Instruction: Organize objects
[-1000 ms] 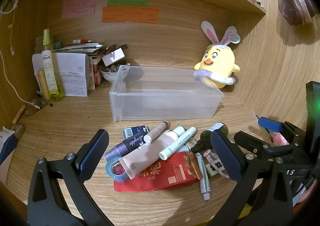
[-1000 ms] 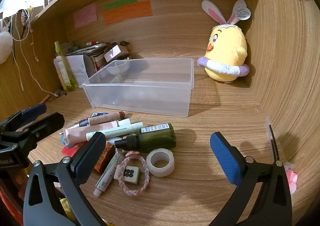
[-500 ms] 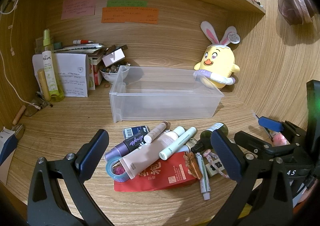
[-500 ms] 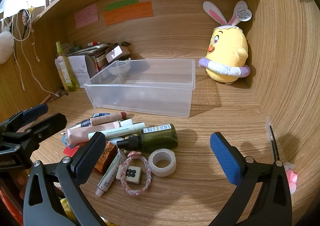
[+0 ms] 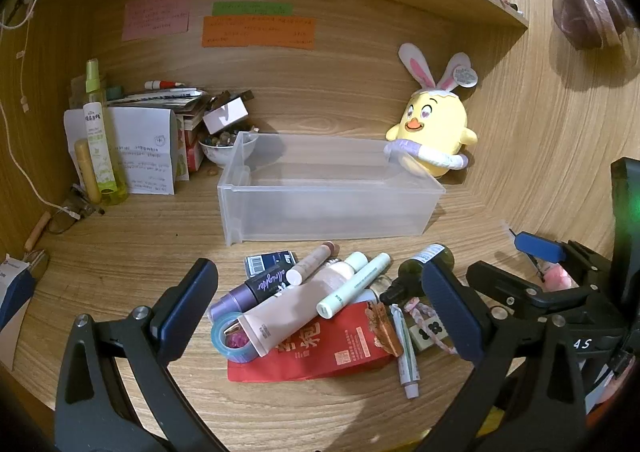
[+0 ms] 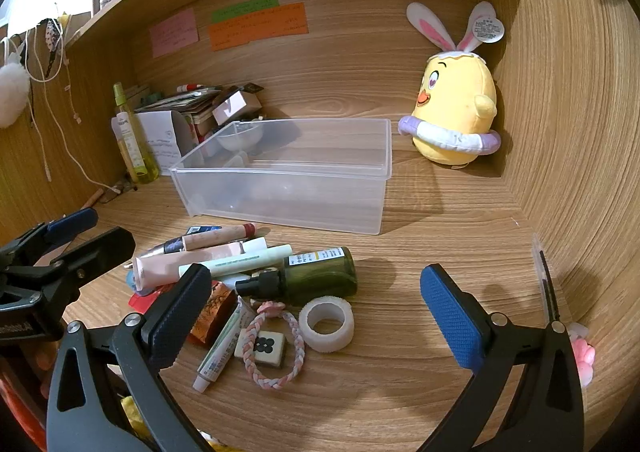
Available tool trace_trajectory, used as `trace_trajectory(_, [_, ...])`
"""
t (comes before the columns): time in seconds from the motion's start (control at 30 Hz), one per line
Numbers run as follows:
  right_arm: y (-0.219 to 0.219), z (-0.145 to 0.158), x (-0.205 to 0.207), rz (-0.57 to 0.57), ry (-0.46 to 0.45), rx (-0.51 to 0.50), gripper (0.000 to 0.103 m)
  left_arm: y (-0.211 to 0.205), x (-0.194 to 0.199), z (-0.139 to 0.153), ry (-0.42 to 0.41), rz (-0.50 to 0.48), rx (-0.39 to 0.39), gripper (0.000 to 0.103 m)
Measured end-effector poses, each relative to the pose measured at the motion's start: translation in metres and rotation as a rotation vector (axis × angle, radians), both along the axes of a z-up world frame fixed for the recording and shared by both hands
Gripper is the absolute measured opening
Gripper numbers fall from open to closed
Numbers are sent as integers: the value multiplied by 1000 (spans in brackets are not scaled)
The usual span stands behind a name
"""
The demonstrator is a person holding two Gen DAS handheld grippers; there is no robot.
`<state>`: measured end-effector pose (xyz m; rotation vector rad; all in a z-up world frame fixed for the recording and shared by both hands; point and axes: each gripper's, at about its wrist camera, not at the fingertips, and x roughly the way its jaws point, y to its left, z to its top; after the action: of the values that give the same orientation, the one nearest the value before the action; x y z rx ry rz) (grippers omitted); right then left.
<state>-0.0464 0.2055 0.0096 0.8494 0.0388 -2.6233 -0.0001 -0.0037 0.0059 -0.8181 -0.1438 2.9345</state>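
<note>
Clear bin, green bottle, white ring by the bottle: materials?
Clear bin: looks like frosted translucent plastic; the bowl behind shows through its wall, rim moulded. Green bottle: dark translucent plastic or glass, glossy highlights, black pump cap; can't tell which. White ring: seems a roll of matte fabric-like tape, soft fuzzy edge.

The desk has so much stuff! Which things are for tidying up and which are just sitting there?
For tidying: clear bin, green bottle, pink tube, tape roll, hair tie, red packet.

Just sitting there: chick toy, sticky notes, spray bottle, bowl.
</note>
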Motion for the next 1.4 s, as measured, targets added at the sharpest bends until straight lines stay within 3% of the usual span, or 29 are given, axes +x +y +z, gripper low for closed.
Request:
trace_trajectory(0.23, [0,1,2,6,4,3,103,-5,1,-4,-12,7,0,103])
trace_trajectory(0.5, [10,0,1,-9,10,25,103,-32,4,-21,-79,34,-5,103])
trace_trajectory(0.53, [12,-1,0,-10,5,28,103,-35,5,-24,-91,39,-8,101])
trace_trajectory(0.6, [16,-6,-1,-16,-9,33,103,-40,6,-32,-125,45,-16,85])
trace_trajectory(0.67, [18,-12,-2,-17,-29,36,102,-45,7,-41,-168,46,-14,78])
trace_trajectory(0.8, [22,-24,-2,-11,-66,46,93,-52,9,-49,-195,47,16,78])
trace_trajectory(0.97, [24,-34,-3,-3,-99,38,84,-49,-2,-36,-164,2,50,78])
trace_trajectory(1.13, [20,-43,-11,17,-136,24,75,-31,-33,-28,-176,-60,-16,78])
trace_trajectory(1.27, [14,-48,-19,35,-160,12,68,-18,-62,-32,-236,-123,-71,63])
trace_trajectory(1.4, [10,-53,-27,57,-191,-4,59,-12,-88,-38,-318,-185,-68,49])
